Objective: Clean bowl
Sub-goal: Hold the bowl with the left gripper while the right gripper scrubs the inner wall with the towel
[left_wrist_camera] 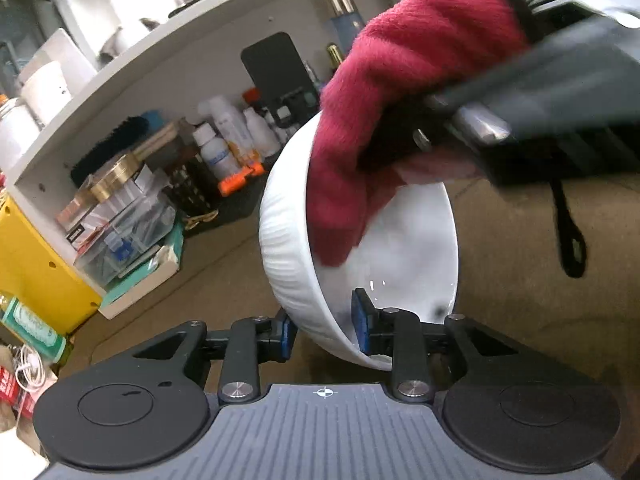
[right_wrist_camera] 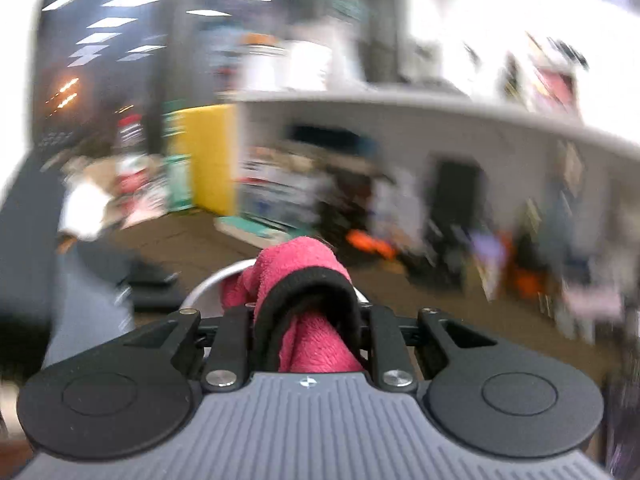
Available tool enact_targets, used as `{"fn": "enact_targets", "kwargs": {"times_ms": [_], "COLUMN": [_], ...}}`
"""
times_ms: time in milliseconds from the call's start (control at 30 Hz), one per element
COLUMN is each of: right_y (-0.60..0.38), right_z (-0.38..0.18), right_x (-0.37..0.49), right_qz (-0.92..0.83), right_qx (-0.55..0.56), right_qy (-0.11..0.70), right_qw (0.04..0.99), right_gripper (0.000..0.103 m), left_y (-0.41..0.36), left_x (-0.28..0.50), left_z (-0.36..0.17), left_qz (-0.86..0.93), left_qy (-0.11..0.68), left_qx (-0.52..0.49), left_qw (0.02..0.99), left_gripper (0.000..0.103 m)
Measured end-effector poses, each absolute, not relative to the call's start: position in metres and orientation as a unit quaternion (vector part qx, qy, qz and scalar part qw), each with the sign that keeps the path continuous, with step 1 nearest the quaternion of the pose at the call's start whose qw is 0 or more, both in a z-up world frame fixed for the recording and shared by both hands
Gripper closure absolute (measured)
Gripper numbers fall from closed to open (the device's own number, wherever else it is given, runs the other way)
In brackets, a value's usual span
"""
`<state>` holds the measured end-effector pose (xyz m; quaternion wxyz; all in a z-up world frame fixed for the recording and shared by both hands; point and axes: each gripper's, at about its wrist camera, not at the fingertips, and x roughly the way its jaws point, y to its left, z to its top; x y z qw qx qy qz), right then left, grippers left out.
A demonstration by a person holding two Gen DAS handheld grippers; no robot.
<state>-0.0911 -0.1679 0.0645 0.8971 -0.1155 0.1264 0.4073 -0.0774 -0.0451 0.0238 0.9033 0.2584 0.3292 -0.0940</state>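
A white ribbed bowl hangs tilted above the brown tabletop, its opening turned toward the right. My left gripper is shut on its lower rim, one blue pad outside the wall and one inside. A dark red cloth comes in from the upper right and drapes over the far rim, with its tip touching the inside wall. My right gripper is shut on that red cloth, whose black hem loops between the fingers. In the blurred right wrist view, a curve of the bowl rim shows just beyond the cloth.
A white shelf unit stands behind the bowl, holding bottles, boxes and a clear container. A yellow box and a green bottle sit at the left. A black strap dangles at the right over the brown tabletop.
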Motion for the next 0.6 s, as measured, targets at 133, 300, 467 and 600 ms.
{"fn": "enact_targets", "kwargs": {"times_ms": [133,300,467,600], "right_y": [-0.182,-0.205,-0.204,-0.205], "right_z": [0.061,0.042,0.030,0.017], "right_x": [-0.089,-0.041,-0.024,-0.021], "right_qz": [0.405,0.340,0.328,0.317], "right_qx": [-0.105,-0.029,0.016,0.057], "right_qy": [0.144,0.214,0.254,0.280], "right_qw": [0.897,0.915,0.910,0.904], "right_gripper": [0.082,0.082,0.082,0.082], "left_y": [-0.034,-0.027,-0.022,-0.022], "left_x": [-0.067,-0.043,-0.029,-0.031], "left_z": [0.027,0.033,0.046,0.038], "left_qz": [-0.101,-0.090,-0.039,0.019], "left_qy": [0.344,0.347,0.325,0.325], "left_qx": [0.257,0.232,0.127,0.023], "left_qw": [0.897,0.904,0.936,0.945], "left_gripper": [0.073,0.074,0.057,0.020]}}
